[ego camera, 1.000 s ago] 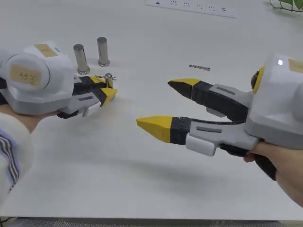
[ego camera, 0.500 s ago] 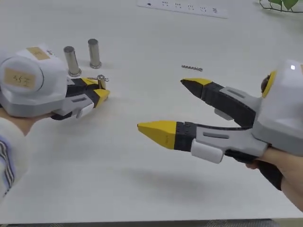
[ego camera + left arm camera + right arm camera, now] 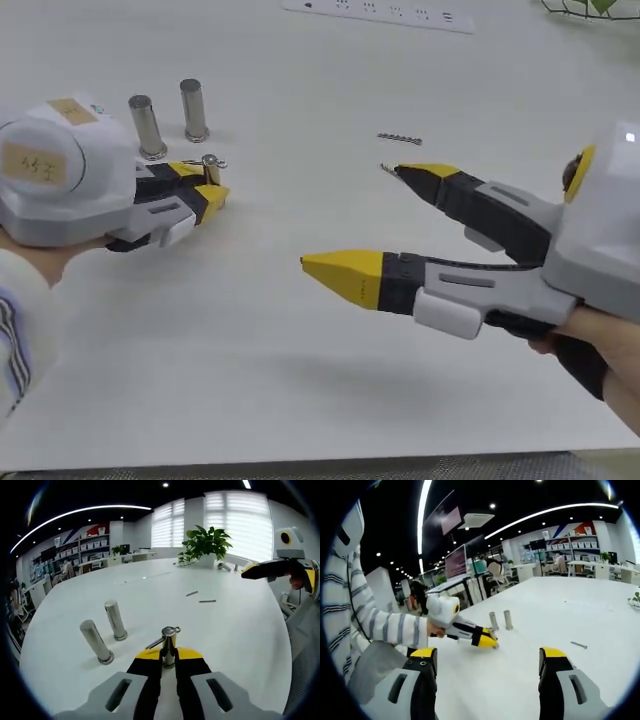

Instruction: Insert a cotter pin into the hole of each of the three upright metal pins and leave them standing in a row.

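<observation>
I clamp the fitted metal pin (image 3: 169, 642) upright in my left gripper (image 3: 207, 186) near the table's (image 3: 300, 80) left edge, to steady it, while my right gripper (image 3: 352, 216) gapes open, ready for a loose cotter pin (image 3: 399, 138).

Table (image 3: 250, 340) open through centre and near side. Far left tight: left bare pin (image 3: 147, 128), right bare pin (image 3: 193, 110) just beyond left gripper (image 3: 210, 184) clamping third pin (image 3: 211, 165). Loose cotter pins (image 3: 400, 139) just past right gripper (image 3: 352, 217).

Left gripper (image 3: 210, 185), right gripper (image 3: 352, 216) — white housings, black jaws, yellow tips. Tan labels (image 3: 40, 165) on left. Striped sleeve (image 3: 380, 625) — grey-white.
</observation>
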`<state>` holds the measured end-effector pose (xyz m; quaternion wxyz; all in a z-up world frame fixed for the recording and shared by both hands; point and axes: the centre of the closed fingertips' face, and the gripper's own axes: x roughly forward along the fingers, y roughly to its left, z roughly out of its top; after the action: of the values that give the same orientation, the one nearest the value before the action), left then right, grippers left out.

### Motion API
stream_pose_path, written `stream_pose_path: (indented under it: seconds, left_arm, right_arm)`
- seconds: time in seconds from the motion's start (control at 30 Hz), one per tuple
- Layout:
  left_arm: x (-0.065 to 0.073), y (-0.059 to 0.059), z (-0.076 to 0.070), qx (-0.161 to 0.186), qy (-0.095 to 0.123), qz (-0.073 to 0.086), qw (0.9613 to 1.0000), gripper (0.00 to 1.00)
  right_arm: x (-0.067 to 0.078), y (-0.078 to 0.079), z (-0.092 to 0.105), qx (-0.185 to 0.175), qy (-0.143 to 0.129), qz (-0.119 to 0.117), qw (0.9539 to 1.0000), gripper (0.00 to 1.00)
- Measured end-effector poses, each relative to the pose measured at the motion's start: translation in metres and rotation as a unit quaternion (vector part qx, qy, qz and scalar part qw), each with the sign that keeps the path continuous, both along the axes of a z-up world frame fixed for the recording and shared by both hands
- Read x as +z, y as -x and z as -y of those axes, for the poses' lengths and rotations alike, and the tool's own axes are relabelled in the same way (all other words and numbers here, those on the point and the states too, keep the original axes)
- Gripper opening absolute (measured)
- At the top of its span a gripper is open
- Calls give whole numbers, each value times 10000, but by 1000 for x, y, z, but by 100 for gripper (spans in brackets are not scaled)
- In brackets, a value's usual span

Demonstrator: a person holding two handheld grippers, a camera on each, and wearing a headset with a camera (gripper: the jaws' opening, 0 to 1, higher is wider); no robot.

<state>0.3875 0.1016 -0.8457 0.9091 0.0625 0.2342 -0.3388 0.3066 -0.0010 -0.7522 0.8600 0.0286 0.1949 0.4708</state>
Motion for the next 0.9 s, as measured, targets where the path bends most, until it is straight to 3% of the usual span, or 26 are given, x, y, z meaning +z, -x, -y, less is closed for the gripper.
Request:
stream_pose_path:
  seconds: [0.2,0.4,0.6,0.67,0.9]
  left_arm:
    - [-3,3,-1,-117,-132,62,9998,20]
    - [-6,11,-9,-99,-182,-49,9998,26]
    - [-10,19,-27,-172,-329,-182,9991,36]
    - [-12,22,-36,-82,-208,-375,9990,36]
    - [-10,17,-68,230,-324,-391,9984,37]
  right_arm:
    - [0,-3,3,-73,41,65,9999,84]
    - [5,-3,6,-102,52,145,9998,85]
    - [3,-2,8,-84,154,148,9997,95]
    - [2,-1,8,-84,161,132,9997,98]
    - [-3,5,8,-51,163,12,9999,100]
